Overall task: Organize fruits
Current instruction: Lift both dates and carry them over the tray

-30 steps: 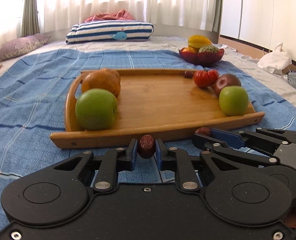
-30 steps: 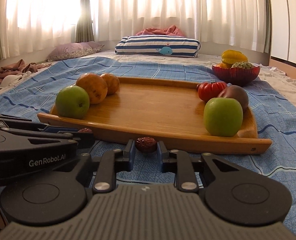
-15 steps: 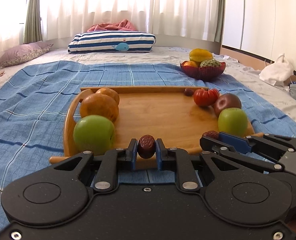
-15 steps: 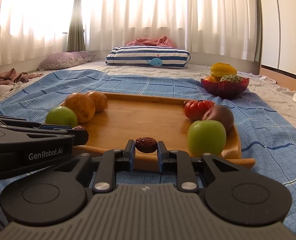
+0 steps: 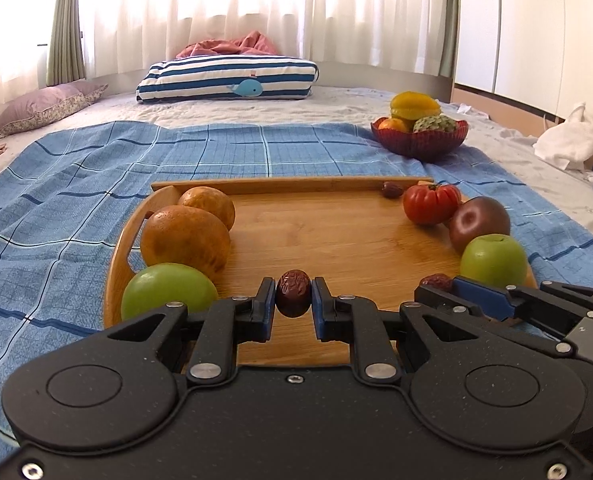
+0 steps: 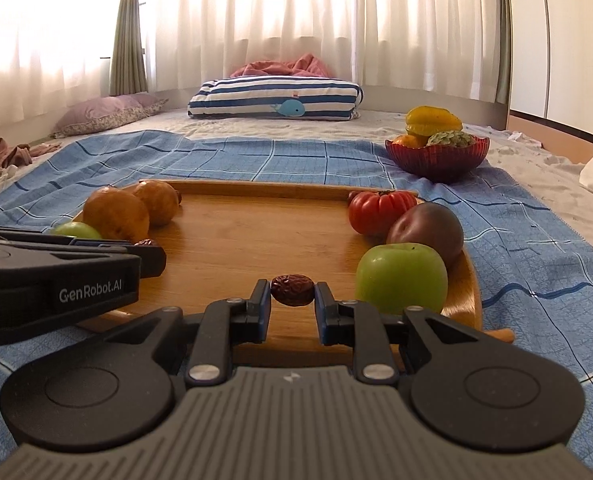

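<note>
From my left wrist camera, my left gripper [image 5: 293,300] is clamped on a red date [image 5: 293,293], its pads pressing both sides, and the date hangs over the near part of the wooden tray [image 5: 336,240]; I judge the step in hand to be carrying it in and setting it down; to do that well I should bring it low over bare wood in the middle, clear of the green apple [image 5: 168,290] and the brown pears [image 5: 186,240] on the left, and part the pads only once it rests, since a small oval fruit will likely roll; another date [image 5: 392,190] lies at the far rim beside the ribbed tomato [image 5: 430,203], which may be the group to join; my date looks dark reddish-brown, wrinkled and glossy, held upright; my right gripper [image 5: 436,286] shows at the right edge with its own date at its tip; from my right wrist camera, my right gripper is pinching a second date [image 6: 292,289] lengthwise, lying sideways between the pads, over the tray's near edge just beside the other green apple [image 6: 401,278]; I should keep it off that apple and the dark plum [image 6: 426,230] behind it; the red bowl [image 6: 436,160] of fruit stands well apart on the blue cloth [image 6: 256,156].
</note>
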### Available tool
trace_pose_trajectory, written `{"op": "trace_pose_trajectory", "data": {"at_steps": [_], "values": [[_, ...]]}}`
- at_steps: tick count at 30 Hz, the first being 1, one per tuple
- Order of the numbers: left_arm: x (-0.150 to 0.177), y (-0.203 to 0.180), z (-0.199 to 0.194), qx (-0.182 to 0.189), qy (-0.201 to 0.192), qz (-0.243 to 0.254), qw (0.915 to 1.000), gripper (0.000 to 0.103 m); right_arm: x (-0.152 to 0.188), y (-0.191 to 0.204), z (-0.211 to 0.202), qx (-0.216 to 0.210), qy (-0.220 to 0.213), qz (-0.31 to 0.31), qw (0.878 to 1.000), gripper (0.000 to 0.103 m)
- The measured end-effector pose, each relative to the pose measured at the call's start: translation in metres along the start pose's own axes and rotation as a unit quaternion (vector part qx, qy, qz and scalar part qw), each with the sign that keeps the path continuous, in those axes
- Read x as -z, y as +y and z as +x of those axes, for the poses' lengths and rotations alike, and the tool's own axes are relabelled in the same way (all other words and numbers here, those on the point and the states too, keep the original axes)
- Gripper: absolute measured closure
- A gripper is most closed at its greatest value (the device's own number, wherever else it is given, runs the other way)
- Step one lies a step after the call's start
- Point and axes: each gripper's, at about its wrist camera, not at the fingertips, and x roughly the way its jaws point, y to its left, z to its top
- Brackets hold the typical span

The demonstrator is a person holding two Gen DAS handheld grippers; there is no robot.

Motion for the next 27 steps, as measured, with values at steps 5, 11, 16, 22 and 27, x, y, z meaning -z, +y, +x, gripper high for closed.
{"op": "trace_pose_trajectory", "data": {"at_steps": [5,11,16,22,27], "values": [[0.001,0.002,0.012,-0.004,0.008,0.001,1.0,0.085,-0.002,-0.001,0.009,0.0,0.006,0.003,1.0,0.076],[0.001,0.004,0.024,-0.006,0.014,-0.003,0.9999,0.085,-0.003,-0.002,0.017,-0.003,0.018,0.01,1.0,0.075],[-0.001,0.003,0.029,-0.005,0.014,-0.004,0.9999,0.085,-0.006,-0.005,0.023,0.0,0.03,0.019,0.999,0.075],[-0.002,0.001,0.032,-0.003,0.014,-0.002,0.9999,0.085,-0.006,-0.009,0.029,0.001,0.042,0.032,0.999,0.075],[0.0,0.001,0.031,-0.001,0.014,0.001,0.9999,0.085,-0.005,-0.01,0.031,0.001,0.045,0.034,0.998,0.075]]}}
